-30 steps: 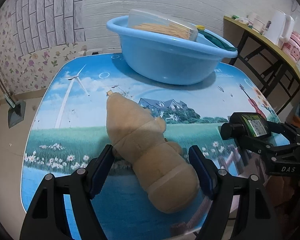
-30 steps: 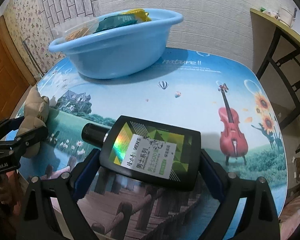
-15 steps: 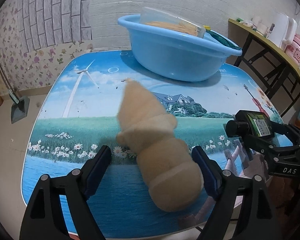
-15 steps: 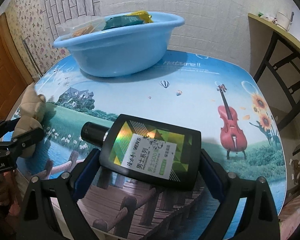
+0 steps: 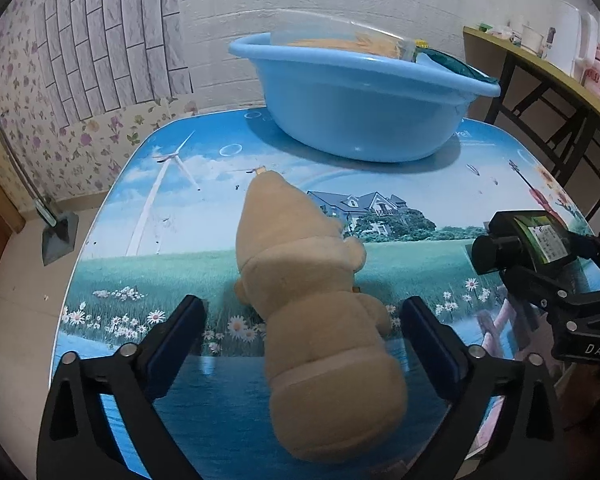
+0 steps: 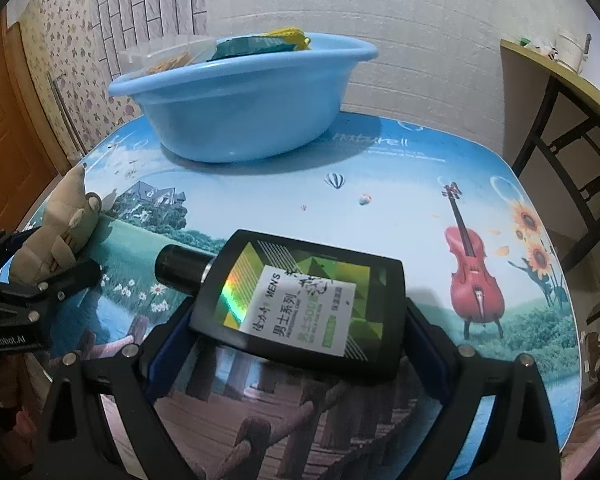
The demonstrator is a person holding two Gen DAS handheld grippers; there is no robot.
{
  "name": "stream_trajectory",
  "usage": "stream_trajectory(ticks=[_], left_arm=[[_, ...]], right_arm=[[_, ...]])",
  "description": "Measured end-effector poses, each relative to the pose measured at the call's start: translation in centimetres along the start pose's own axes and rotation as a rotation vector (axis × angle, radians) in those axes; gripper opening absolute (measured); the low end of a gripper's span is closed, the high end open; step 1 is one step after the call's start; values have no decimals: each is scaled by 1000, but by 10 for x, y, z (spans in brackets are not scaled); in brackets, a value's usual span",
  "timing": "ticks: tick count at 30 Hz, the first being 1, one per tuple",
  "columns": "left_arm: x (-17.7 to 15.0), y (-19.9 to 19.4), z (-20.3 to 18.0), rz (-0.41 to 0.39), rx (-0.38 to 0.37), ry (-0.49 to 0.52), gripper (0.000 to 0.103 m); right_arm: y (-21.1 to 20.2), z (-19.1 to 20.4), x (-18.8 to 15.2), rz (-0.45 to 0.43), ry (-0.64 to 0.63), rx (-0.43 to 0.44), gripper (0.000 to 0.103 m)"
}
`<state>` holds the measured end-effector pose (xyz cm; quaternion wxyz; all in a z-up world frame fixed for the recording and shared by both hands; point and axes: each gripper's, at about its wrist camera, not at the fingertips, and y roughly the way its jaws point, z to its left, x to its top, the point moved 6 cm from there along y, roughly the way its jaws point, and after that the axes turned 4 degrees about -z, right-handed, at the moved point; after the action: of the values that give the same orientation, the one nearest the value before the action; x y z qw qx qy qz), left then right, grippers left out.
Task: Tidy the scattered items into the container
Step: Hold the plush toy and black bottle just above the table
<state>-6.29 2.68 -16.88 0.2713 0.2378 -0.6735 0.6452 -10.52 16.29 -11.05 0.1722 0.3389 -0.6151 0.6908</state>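
Left wrist: left gripper (image 5: 300, 340) jaws spread wide, either side of plush (image 5: 316, 312), pads apart from it. Plush lies lengthwise on table (image 5: 172, 240), near basin (image 5: 360, 108). Looks soft, light, squashy; best hold likely narrow waist, squeeze deep.

Right wrist: right gripper (image 6: 296, 338) jaws pinching bottle (image 6: 300, 300) by flat sides, seemingly clear of table. Rigid, glossy, likely slippery, heavier; grip mid-body, firm.

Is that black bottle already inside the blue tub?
No: the bottle sits between the right gripper fingers over the near end of the table, well short of the tub.
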Motion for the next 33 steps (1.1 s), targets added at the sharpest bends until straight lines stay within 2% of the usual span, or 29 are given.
stream_trajectory(ticks=[3, 17, 21, 25, 28, 33], left_arm=[[0, 1, 1, -4, 5, -2, 103], [0, 1, 1, -25, 15, -9, 103], [0, 1, 1, -26, 15, -9, 103], [0, 1, 1, -28, 13, -7, 103], [0, 1, 1, -31, 12, -7, 103], [0, 1, 1, -31, 12, -6, 103]], right_arm=[[1, 1, 0, -13, -5, 3, 103], [-3, 1, -4, -82, -19, 22, 103], [-3, 0, -4, -76, -24, 24, 103], [-2, -4, -5, -29, -81, 81, 103], [-5, -8, -8, -48, -118, 127, 103], [-3, -9, -8, -58, -114, 117, 103]])
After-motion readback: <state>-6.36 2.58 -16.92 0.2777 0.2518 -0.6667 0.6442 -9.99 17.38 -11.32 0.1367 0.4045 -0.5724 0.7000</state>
